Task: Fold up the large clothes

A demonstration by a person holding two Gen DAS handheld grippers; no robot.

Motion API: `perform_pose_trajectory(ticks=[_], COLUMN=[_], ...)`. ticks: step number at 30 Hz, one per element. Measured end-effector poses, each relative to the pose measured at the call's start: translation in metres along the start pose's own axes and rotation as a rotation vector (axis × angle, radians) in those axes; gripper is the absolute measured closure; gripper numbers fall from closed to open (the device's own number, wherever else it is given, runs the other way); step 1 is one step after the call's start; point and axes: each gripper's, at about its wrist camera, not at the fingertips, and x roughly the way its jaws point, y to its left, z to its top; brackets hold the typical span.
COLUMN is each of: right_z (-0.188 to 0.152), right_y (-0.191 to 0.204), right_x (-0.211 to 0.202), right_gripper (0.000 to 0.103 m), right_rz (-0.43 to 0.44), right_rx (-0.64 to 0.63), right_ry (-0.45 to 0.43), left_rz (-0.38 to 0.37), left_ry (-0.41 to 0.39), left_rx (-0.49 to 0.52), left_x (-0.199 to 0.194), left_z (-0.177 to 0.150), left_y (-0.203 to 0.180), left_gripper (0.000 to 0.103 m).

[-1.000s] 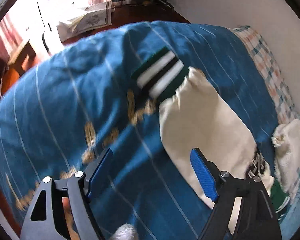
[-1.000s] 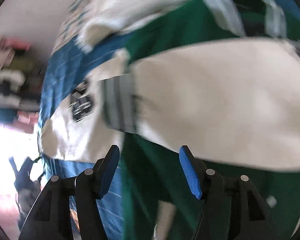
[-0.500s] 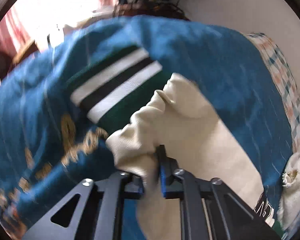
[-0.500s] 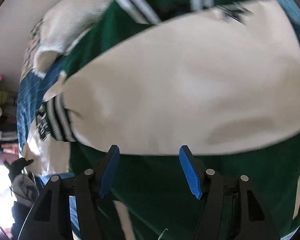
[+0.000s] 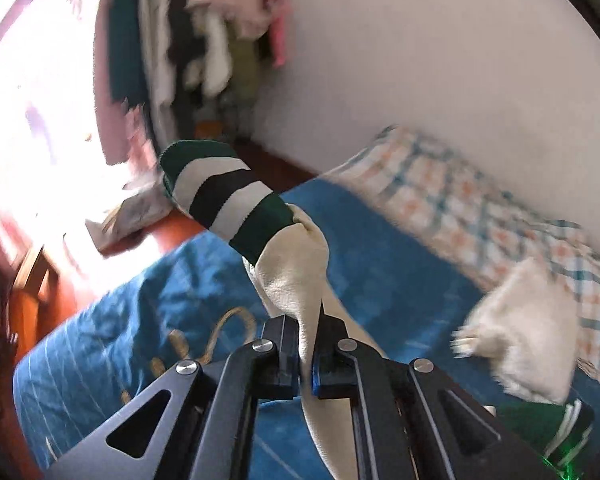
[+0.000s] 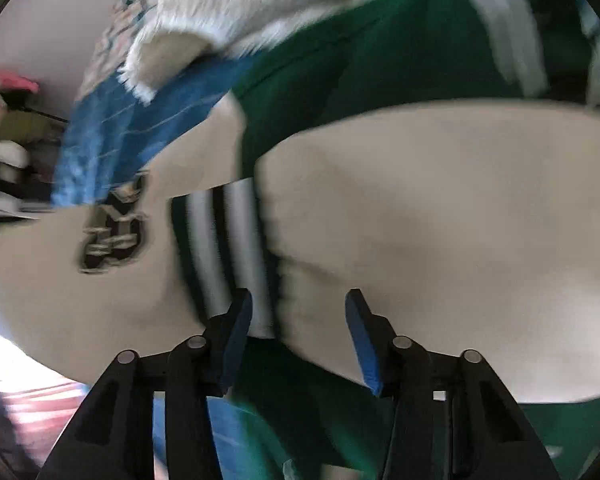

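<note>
A green varsity jacket with cream sleeves lies on a blue bedspread [image 5: 388,264]. My left gripper [image 5: 308,356] is shut on one cream sleeve [image 5: 296,276] and holds it raised above the bed, its green, white and black striped cuff [image 5: 224,196] pointing up and away. My right gripper [image 6: 298,336] is open and empty, close over the jacket's green body [image 6: 300,404], with the other cream sleeve [image 6: 440,232] and its striped cuff [image 6: 220,248] lying folded across just past the fingertips. A dark lettered patch [image 6: 112,228] shows on the cream sleeve at left.
A white fluffy cushion [image 5: 516,320] and a checked pillow [image 5: 460,200] lie by the white wall on the bed's far side. The cushion also shows in the right wrist view [image 6: 260,4]. Hanging clothes [image 5: 188,40] and a bright window are beyond the bed's end.
My left gripper closed on the cream sleeve near its cuff and lifted it off the bedspread. My right gripper stayed open and shifted over the jacket toward the folded sleeve's cuff.
</note>
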Motion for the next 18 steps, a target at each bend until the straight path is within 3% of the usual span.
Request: perform_pose_trajectory(ticks=[1, 4, 10, 13, 16, 18], right_z=[-0.003, -0.010, -0.032, -0.051, -0.075, -0.094], right_y=[-0.007, -0.044, -0.156, -0.217, -0.282, -0.324], right_x=[-0.009, -0.029, -0.059, -0.080, -0.099, -0.109], right_gripper=[0.029, 0.021, 0.020, 0.020, 0.020, 0.020], right_rz=[-0.060, -0.211, -0.183, -0.168, -0.173, -0.194], right_rx=[-0.004, -0.009, 0.194, 0.302, 0.404, 0.454], right_ry=[-0.022, -0.065, -0.037, -0.041, -0.042, -0.043], left_rz=[-0.015, -0.079, -0.309, -0.461, -0.604, -0.660], left_ry=[-0.022, -0.081, -0.106, -0.044, 0.101, 0.181], left_rx=[0.034, 0.145, 0.369, 0.474, 0.562, 0.634], left_x=[-0.011, -0.048, -0.131, -0.167, -0.191, -0.199], left_z=[0.001, 0.000, -0.043, -0.090, -0.156, -0.203], left_y=[-0.015, -0.062, -0.180, -0.250, -0.327, -0.367], left_gripper=[0.102, 0.102, 0.102, 0.102, 0.102, 0.102])
